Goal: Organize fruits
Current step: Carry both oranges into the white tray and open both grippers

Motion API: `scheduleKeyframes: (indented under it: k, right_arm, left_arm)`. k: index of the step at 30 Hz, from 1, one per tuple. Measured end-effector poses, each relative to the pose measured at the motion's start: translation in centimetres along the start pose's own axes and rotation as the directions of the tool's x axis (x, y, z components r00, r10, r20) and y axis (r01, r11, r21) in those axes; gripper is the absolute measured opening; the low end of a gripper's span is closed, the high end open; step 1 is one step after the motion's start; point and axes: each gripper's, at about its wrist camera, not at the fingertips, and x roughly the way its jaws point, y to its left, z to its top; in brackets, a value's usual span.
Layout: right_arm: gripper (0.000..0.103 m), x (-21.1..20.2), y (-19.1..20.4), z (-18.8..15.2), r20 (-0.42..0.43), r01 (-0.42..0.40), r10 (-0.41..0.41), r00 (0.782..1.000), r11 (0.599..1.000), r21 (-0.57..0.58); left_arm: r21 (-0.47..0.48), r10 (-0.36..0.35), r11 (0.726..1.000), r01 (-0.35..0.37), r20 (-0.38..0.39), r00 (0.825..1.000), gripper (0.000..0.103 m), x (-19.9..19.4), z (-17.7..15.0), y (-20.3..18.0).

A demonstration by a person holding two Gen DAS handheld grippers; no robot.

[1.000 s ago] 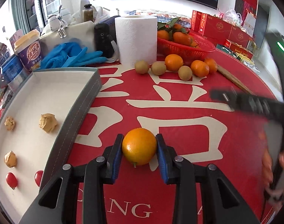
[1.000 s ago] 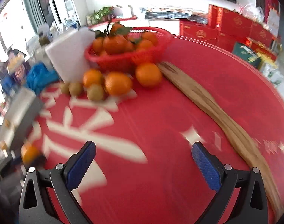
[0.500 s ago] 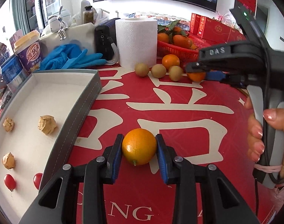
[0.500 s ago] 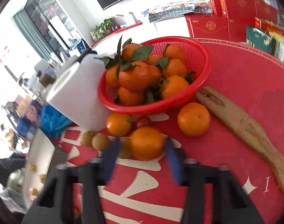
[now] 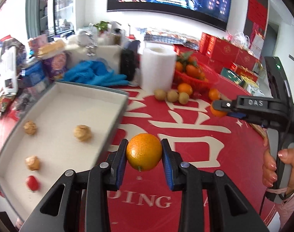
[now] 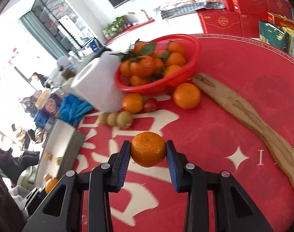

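Observation:
My left gripper [image 5: 144,154] is shut on an orange [image 5: 144,154] and holds it above the red tablecloth, just right of the grey-rimmed white tray [image 5: 92,90]. The tray holds walnuts [image 5: 82,133] and a cherry tomato [image 5: 32,182]. My right gripper [image 6: 148,151] is shut on a mandarin [image 6: 148,148] lifted off the cloth; it shows in the left wrist view [image 5: 219,106] at the right. Three kiwis [image 6: 124,119], two oranges [image 6: 186,95] and a cherry tomato [image 6: 150,104] lie in front of the red basket [image 6: 193,65] of mandarins.
A paper towel roll [image 5: 158,67] stands left of the basket. Blue gloves [image 5: 92,73], snack packs and a white bag crowd the back left. A long wooden piece [image 6: 249,119] lies on the cloth at the right. Red gift boxes [image 6: 243,9] stand behind.
My left gripper has lifted its orange and swung towards the tray. My right gripper has shut on a mandarin from the loose group and pulled it back from the basket.

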Motion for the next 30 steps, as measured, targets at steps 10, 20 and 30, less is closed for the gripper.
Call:
scheduleKeyframes:
  k: [10, 20, 30]
  right_arm:
    - [0.038, 1.1, 8.8, -0.8, -0.052, -0.085, 0.078, 0.996, 0.985, -0.151]
    - [0.038, 5.4, 18.0, -3.2, -0.143, -0.128, 0.088, 0.986, 0.946, -0.297]
    - [0.038, 7.6, 22.3, -4.7, -0.184, -0.133, 0.066, 0.981, 0.917, -0.377]
  left_arm:
    - [-0.072, 0.18, 0.981, -0.18, -0.015, 0.984, 0.037, -1.4, 0.0, 5.9]
    - [-0.158, 0.23, 0.959, -0.235, -0.046, 0.972, 0.037, -1.5, -1.7, 11.1]
    - [-0.201, 0.248, 0.945, -0.259, -0.076, 0.966, 0.037, -0.4, -2.9, 13.7]
